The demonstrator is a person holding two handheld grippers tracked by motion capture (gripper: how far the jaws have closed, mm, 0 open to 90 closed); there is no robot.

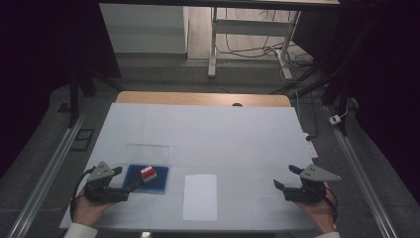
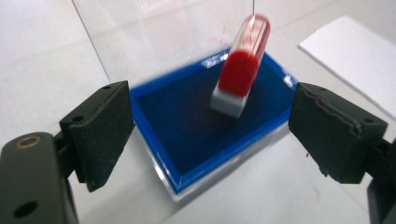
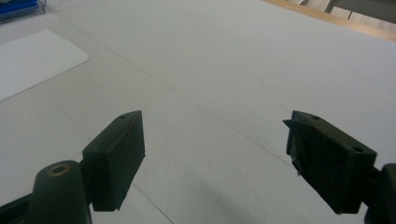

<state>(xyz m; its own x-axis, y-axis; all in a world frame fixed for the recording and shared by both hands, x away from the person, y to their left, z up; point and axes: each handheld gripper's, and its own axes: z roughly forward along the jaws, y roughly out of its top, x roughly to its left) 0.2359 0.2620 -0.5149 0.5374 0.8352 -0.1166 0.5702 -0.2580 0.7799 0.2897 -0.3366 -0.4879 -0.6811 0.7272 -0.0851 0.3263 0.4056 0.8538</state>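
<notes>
Left gripper (image 2: 205, 135): jaws standing apart, facing stamp (image 2: 240, 65) ahead, leaning away on ink pad (image 2: 187, 135). Right gripper (image 3: 215, 158): gaping, well apart.

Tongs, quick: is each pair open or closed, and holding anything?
Left tongs: open, holding nothing, facing the red stamp.
Right tongs: open, holding nothing.

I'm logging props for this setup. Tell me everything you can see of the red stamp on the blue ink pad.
The stamp is a small block with a glossy red plastic body, a clear top cap and a whitish base. It stands tilted on the dark blue ink pad, base down, leaning away from the left gripper, whose open jaws flank the pad without touching the stamp. The pad's clear lid stands raised behind it.
</notes>
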